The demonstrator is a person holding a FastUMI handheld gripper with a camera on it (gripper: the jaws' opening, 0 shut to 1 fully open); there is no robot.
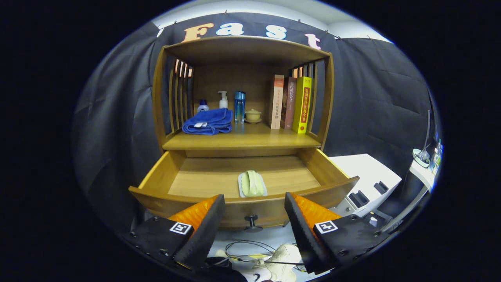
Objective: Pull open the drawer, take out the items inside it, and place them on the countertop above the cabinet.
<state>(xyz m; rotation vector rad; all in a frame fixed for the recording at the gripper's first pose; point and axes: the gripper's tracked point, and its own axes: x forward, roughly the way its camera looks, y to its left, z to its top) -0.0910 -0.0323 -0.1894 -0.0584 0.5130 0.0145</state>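
The wooden drawer (pixel 195 183) of the cabinet stands pulled out toward me. Inside it, near the front wall, lies a pale green item in a clear wrapper (pixel 252 183). The drawer's dark knob (pixel 251 221) sits on its front panel, between my fingers. My gripper (pixel 254 205) is open, held just in front of and slightly above the drawer front, with nothing between its fingers. The green item lies just beyond the fingers, centred between them. Above the drawer is the countertop (pixel 250 140), a wooden shelf surface.
On the countertop sit a folded blue towel (pixel 208 122), a pump bottle (pixel 223 100), a blue bottle (pixel 239 106), a small lidded cup (pixel 253 115) and three upright books (pixel 291 103). A white unit (pixel 368 180) stands right of the drawer. Cables lie below.
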